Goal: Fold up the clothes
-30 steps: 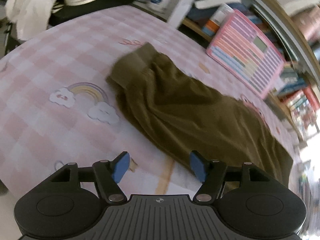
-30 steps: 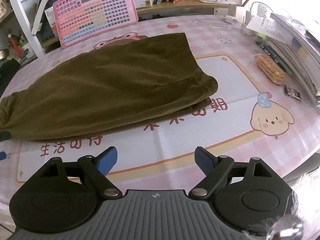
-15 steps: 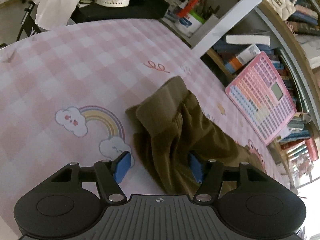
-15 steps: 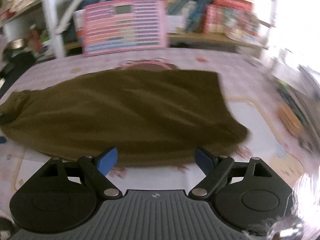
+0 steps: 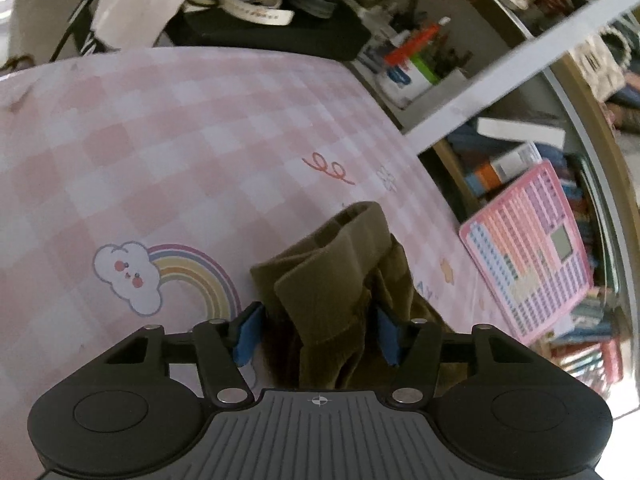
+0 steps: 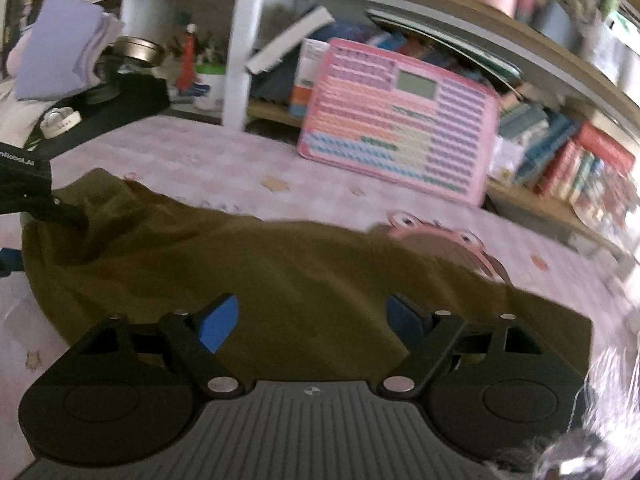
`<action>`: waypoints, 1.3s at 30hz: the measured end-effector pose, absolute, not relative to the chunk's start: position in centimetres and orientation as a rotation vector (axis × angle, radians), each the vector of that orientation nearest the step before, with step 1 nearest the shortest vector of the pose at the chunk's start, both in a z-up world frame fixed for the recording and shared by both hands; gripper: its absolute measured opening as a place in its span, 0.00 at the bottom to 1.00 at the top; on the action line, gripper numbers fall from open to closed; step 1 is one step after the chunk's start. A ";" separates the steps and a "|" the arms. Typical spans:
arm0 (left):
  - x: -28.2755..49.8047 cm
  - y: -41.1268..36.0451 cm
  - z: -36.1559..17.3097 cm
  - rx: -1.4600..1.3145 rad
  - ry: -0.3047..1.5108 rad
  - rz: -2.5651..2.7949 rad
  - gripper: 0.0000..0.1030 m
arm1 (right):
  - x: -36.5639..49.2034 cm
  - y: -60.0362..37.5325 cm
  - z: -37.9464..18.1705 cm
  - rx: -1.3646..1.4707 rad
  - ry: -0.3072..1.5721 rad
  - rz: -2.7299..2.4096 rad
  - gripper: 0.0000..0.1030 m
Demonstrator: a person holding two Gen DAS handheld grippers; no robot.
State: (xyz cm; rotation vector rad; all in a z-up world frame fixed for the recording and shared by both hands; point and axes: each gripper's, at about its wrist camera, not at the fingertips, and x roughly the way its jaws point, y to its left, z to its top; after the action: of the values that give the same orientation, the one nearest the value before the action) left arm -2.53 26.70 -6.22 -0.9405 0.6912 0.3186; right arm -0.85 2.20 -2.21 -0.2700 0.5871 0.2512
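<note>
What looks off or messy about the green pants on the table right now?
The olive pants lie lengthwise on the pink checked tablecloth, but their ribbed waistband end is bunched and rucked up between the open left gripper's fingers instead of lying flat. Nothing looks spilled or damaged.

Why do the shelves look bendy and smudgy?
Left wrist view: the fisheye lens curves the shelf post and the edges smear, while the olive trousers look fairly sharp. Right wrist view: motion blur smears the books; white glare washes the lower right corner.
</note>
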 end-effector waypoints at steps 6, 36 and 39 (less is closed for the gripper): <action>-2.6 27.0 -6.3 -0.952 0.698 0.315 0.51 | 2.4 5.3 -2.9 -0.299 0.595 0.254 0.79; -5.0 13.5 4.6 -0.233 0.416 -0.018 0.17 | -3.5 -2.0 -1.4 -0.136 0.726 0.356 0.78; -5.1 8.7 5.0 -0.075 0.445 -0.073 0.18 | -4.1 -6.6 -0.8 -0.093 0.736 0.343 0.78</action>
State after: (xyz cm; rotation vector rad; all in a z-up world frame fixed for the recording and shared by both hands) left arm -5.10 8.72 4.97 -0.0754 0.4447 -0.0731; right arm -4.09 -6.65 -0.77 -0.0927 0.7358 0.3435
